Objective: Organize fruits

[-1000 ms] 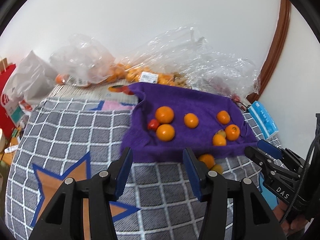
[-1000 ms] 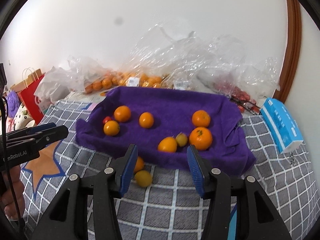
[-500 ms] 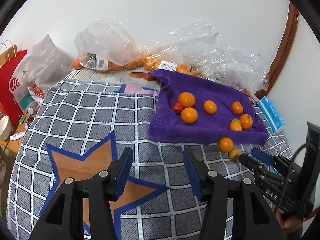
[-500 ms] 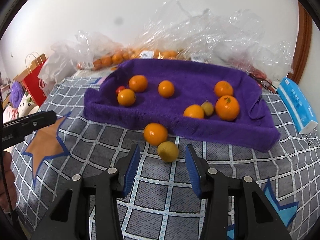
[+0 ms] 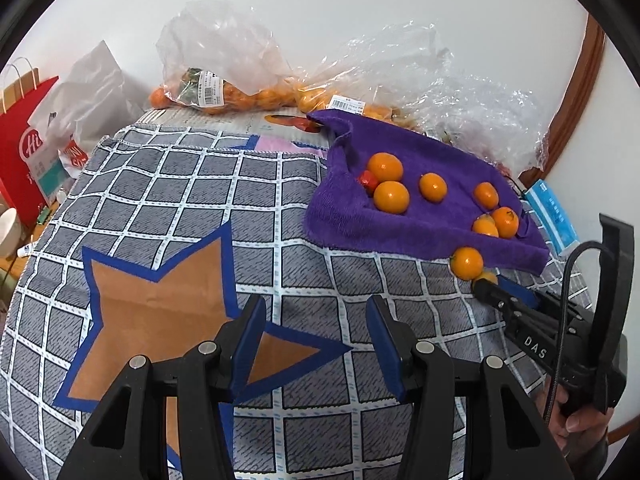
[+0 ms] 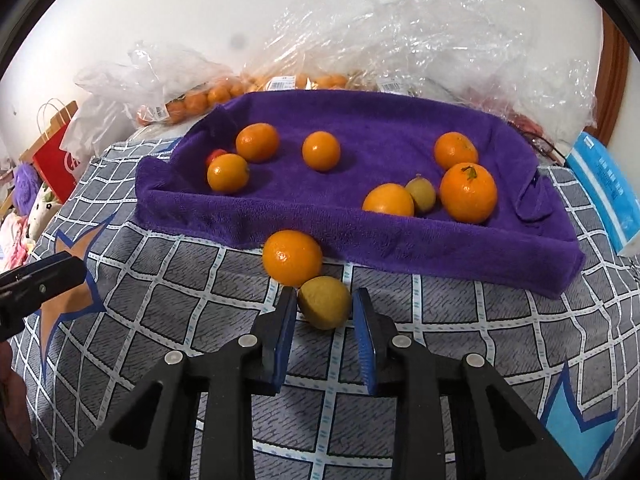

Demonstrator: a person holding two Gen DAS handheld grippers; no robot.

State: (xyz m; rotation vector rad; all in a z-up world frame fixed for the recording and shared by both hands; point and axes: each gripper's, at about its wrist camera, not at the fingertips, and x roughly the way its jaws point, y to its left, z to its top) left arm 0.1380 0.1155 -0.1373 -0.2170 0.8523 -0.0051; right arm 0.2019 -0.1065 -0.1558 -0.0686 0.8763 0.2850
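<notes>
Right hand-held gripper (image 6: 324, 304) lower than before, jaws closing around yellow-green fruit (image 6: 325, 307), left hand-held gripper (image 5: 316, 340) part-open, empty

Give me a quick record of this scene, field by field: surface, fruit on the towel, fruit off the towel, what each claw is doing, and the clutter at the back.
surface: checked cloth with star shapes
towel: purple towel, front edge raised
fruit on towel: six oranges, one yellow-green fruit, one small red fruit
fruit off towel: orange touching a yellow fruit
right claw: jaws closing around the yellow fruit
left claw: open, nothing between its jaws
back: plastic bags of oranges
right edge: blue packet
</notes>
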